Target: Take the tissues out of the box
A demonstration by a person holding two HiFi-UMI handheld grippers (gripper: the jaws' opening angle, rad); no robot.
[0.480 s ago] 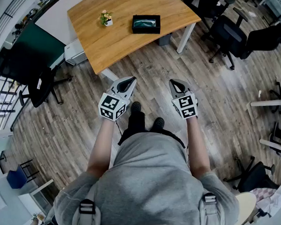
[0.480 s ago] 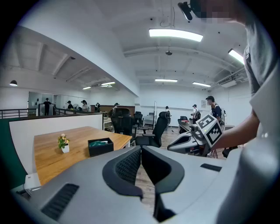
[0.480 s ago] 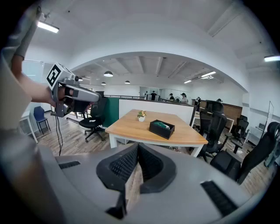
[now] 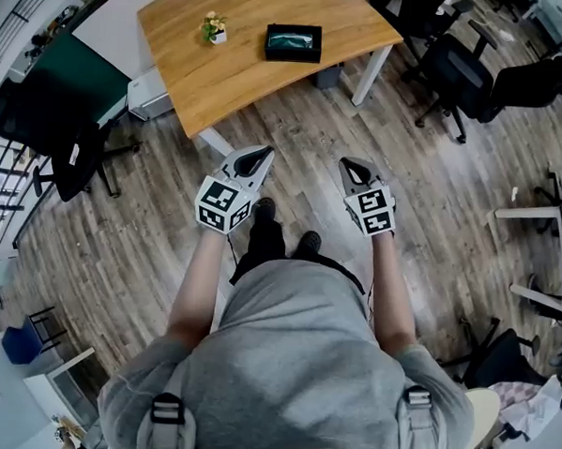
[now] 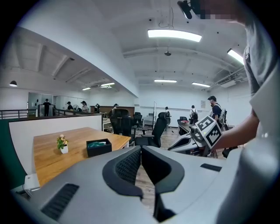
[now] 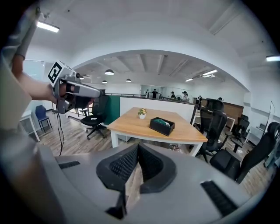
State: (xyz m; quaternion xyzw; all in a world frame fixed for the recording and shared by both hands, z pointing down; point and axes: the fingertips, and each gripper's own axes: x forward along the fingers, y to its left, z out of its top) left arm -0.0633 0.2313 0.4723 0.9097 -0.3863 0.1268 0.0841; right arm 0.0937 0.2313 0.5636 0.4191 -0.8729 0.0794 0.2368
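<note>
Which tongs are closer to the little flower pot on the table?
Left. In the head view the left tongs hang over the floor, short of the flower pot and slightly to its right; the right tongs hang farther right, also short of the table.

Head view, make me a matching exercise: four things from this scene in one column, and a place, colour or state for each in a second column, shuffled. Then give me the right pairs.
Things
1. box
2. potted plant
3. left tongs
4. table

Descriptions
A. light wood top on white legs
B. shut and empty, held above the floor
C. black, lying on the tabletop
D. small, in a white pot, left of the box in the head view

Pairs: 1-C, 2-D, 3-B, 4-A
</note>
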